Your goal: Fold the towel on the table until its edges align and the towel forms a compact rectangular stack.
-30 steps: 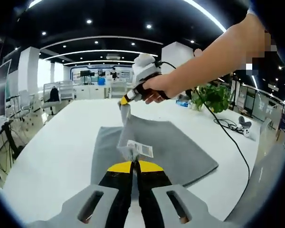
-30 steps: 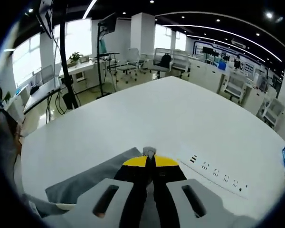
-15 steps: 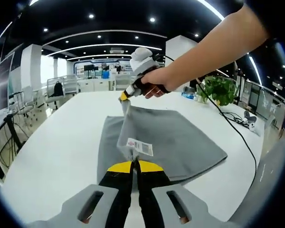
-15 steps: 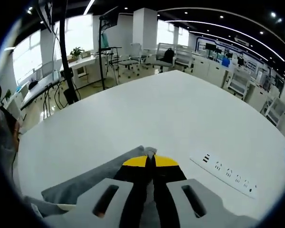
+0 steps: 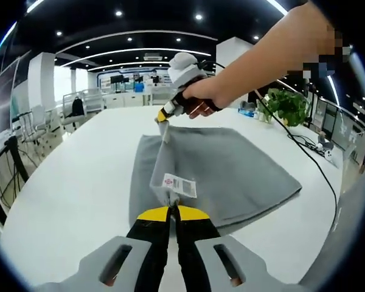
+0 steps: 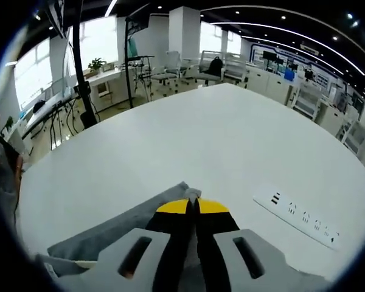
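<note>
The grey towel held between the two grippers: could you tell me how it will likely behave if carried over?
The towel is probably floppy: its lifted edge sags between the left gripper and right gripper. It likely drapes rather than holds shape.

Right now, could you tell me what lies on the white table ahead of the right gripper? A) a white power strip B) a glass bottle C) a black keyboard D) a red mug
A: a long white power strip with several sockets lies flat on the white table, past the right gripper that pinches the grey towel.
</note>
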{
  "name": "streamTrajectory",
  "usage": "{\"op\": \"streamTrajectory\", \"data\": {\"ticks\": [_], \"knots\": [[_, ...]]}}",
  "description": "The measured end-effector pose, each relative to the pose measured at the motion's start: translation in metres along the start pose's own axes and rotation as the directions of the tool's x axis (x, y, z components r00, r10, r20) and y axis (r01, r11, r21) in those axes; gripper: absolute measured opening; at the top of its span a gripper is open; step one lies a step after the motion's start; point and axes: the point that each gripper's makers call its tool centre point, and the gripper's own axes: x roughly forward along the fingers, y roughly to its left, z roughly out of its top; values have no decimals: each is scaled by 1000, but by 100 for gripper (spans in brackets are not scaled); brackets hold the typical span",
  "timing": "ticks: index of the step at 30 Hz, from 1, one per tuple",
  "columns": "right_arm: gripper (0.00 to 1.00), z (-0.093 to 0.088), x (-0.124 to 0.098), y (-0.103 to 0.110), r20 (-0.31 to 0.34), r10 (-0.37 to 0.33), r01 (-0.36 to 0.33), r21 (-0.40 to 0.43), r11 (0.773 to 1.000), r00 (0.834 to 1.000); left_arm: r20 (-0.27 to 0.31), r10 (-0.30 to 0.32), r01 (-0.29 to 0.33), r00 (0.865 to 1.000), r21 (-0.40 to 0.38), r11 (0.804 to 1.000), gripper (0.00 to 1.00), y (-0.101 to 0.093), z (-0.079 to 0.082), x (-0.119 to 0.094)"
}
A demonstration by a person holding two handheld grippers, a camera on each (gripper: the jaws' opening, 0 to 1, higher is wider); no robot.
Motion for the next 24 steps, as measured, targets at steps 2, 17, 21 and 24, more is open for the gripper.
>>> {"op": "streamTrajectory", "data": {"ticks": [2,17,21,24], "knots": [[2,-1,1,-1,1,-3,3,0,1000,1000,-10,5,-5,1000,-4,1000,3,1,-5,1],[8,11,8,5,68,10,-9,-23,1000,998,-82,65,-67,995,-25,997,4,18,-32,-1],[9,9,4,1,76,11,-8,-42,999,997,-81,72,-74,994,-20,997,4,19,-34,-6],[9,9,2,-6,75,9,-7,-28,1000,997,-68,81,-81,994,1,997,4,19,-29,-8]]}}
